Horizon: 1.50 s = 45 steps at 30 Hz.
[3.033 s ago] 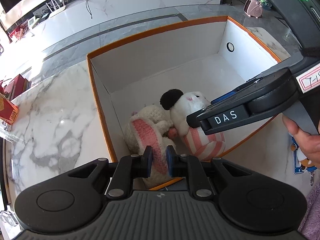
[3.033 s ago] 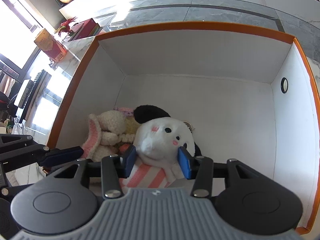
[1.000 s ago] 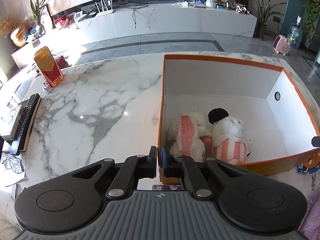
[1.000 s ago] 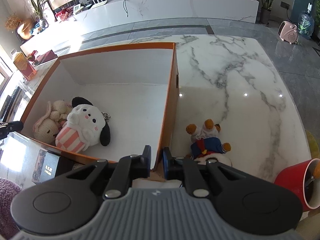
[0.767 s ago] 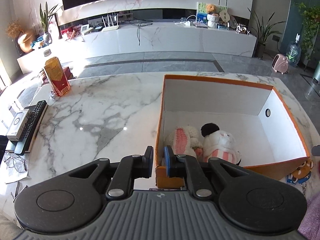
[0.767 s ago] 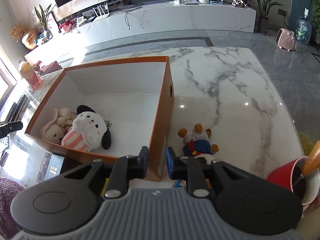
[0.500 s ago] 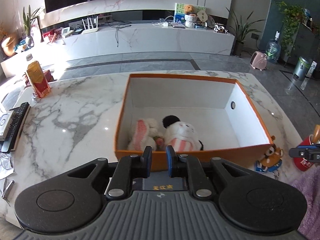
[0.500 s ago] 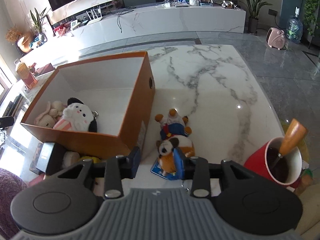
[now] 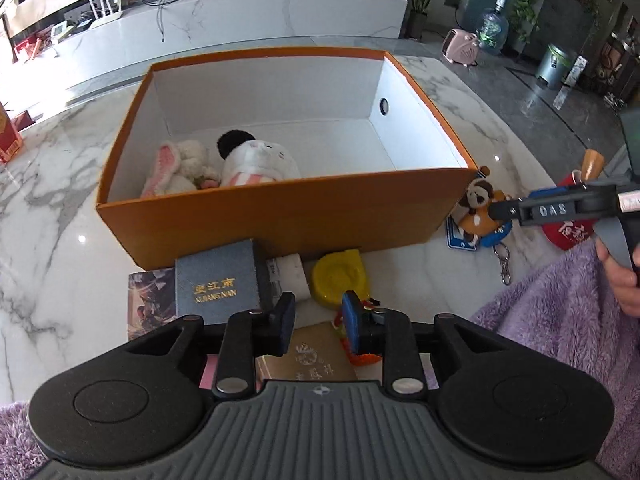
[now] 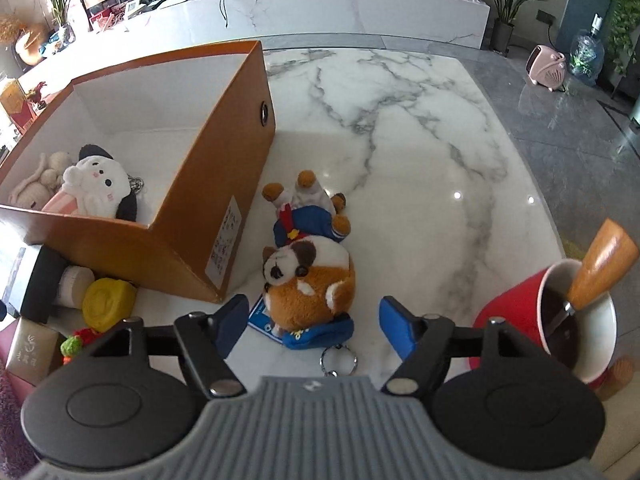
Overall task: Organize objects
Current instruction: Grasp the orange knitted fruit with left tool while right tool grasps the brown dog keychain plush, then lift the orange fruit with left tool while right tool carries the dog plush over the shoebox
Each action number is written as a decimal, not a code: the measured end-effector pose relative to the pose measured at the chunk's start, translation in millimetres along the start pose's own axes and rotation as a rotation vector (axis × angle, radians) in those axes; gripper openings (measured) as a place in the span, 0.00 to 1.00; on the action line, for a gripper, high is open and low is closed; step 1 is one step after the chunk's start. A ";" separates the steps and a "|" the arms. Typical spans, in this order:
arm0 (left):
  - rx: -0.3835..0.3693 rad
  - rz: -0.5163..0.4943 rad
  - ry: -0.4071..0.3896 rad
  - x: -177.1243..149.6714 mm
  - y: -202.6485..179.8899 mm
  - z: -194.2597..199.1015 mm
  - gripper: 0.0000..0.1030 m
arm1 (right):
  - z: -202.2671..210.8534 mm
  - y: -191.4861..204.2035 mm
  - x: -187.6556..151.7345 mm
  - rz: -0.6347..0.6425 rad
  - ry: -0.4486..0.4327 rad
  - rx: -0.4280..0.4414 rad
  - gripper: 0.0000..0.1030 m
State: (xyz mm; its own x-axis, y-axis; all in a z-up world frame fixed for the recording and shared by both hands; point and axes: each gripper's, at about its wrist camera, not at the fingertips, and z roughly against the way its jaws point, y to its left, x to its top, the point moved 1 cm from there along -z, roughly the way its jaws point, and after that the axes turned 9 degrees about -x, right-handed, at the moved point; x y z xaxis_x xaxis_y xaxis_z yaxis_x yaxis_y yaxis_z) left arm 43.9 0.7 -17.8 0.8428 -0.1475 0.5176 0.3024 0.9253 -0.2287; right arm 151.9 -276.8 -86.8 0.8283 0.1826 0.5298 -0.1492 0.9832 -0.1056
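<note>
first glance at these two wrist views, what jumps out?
The big orange box fills the middle of the marble table, with two plush toys, a pink-eared bunny and a white dog, tucked in one corner. Beside the box lies an orange plush keychain, framed by the right gripper, whose jaws have just been opening and are not touching it. A red mug with a wooden-handled utensil stands at the right.

The right gripper [image 10: 312,316] hangs over the marble table [image 10: 420,128], its jaws just having opened wide, with an orange-and-white plush toy [image 10: 310,276] (lying beside a blue-clad one [image 10: 308,216]) between them, untouched. The orange box [image 10: 224,184] at left holds two plush toys; a red cup [image 10: 516,308] stands right.
</note>
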 end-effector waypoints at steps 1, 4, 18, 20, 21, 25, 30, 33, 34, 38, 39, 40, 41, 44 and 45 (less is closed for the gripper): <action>-0.012 -0.023 0.009 -2.1 -5.1 -3.5 0.35 | -3.5 0.9 3.1 0.009 0.000 -0.009 0.76; -0.040 -0.096 0.053 -4.3 -21.0 -18.4 0.42 | -16.9 3.5 10.9 0.033 0.018 -0.014 0.76; 0.057 -0.298 0.231 -13.1 -47.9 -74.8 0.49 | -57.9 3.7 12.7 0.002 0.130 0.065 0.67; 0.070 -0.320 0.235 -15.2 -49.0 -77.8 0.49 | -60.8 4.1 12.1 -0.005 0.143 0.081 0.60; 0.070 -0.323 0.234 -16.3 -48.8 -78.6 0.49 | -61.7 4.0 12.2 -0.008 0.145 0.082 0.60; 0.080 -0.343 0.235 -20.5 -48.9 -80.6 0.48 | -58.6 7.2 9.9 0.000 0.130 0.068 0.57; 0.075 -0.330 0.223 -17.9 -43.0 -77.0 0.44 | -47.6 8.5 6.9 0.000 0.093 0.037 0.55; 0.056 -0.319 0.190 -19.6 -42.5 -66.9 0.43 | -33.8 4.8 5.6 -0.019 0.056 0.022 0.55; 0.049 -0.312 0.179 -20.0 -41.6 -62.4 0.43 | -28.6 3.5 5.2 -0.025 0.044 0.020 0.55; 0.012 -0.271 0.132 -10.2 -37.5 -43.7 0.43 | -4.7 -3.0 5.3 -0.071 0.006 0.022 0.55; 0.004 -0.264 0.120 -8.3 -36.6 -38.7 0.43 | 1.7 -4.1 5.8 -0.077 -0.005 0.022 0.55; -0.002 -0.256 0.106 -6.1 -35.6 -33.1 0.43 | 8.3 -4.5 6.5 -0.080 -0.017 0.019 0.55; -0.006 -0.248 0.090 -3.5 -34.6 -27.6 0.43 | 15.4 -5.0 8.1 -0.086 -0.030 0.019 0.55; -0.024 -0.231 0.039 5.0 -30.7 -8.2 0.43 | 34.1 -5.4 15.5 -0.098 -0.069 0.030 0.55; -0.030 -0.226 0.019 10.0 -32.1 -4.9 0.43 | 41.7 -4.7 19.0 -0.099 -0.088 0.029 0.55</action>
State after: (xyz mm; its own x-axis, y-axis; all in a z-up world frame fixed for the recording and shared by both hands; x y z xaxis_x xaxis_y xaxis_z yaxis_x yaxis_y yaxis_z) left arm 44.9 -32.2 -9.3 0.7602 -0.3568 0.5429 0.4976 0.8571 -0.1334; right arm 145.9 -277.6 -41.1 0.7894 0.0837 0.6081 -0.0860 0.9960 -0.0255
